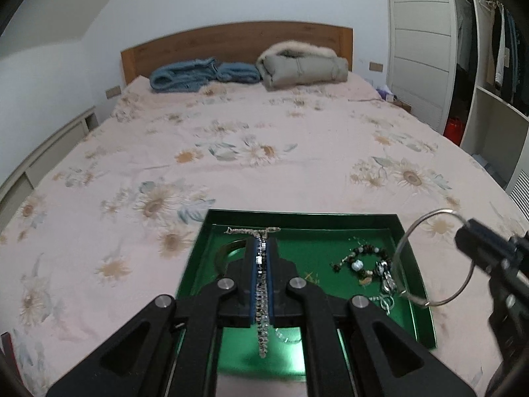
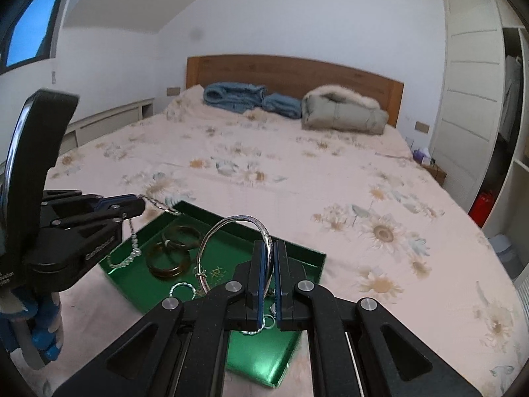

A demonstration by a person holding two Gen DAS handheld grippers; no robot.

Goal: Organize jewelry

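Note:
A green tray (image 1: pixel 415 284) lies on the bed near me; it also shows in the right wrist view (image 2: pixel 297 256). My left gripper (image 1: pixel 262 248) is shut on a silver chain bracelet (image 1: pixel 263 311), held above the tray; the chain dangles from it in the right wrist view (image 2: pixel 134 248). My right gripper (image 2: pixel 270 251) is shut on a silver bangle (image 2: pixel 228 226), held over the tray; the bangle also shows in the left wrist view (image 1: pixel 401 248). A beaded bracelet (image 1: pixel 362 264) and two brown bangles (image 2: pixel 172 254) lie in the tray.
The tray sits on a pink floral bedspread (image 1: pixel 264 152). Folded blue clothes (image 1: pixel 198 74) and a beige fur-collared coat (image 1: pixel 302 66) lie by the wooden headboard (image 1: pixel 231 38). A white wardrobe (image 1: pixel 420 43) stands on the right.

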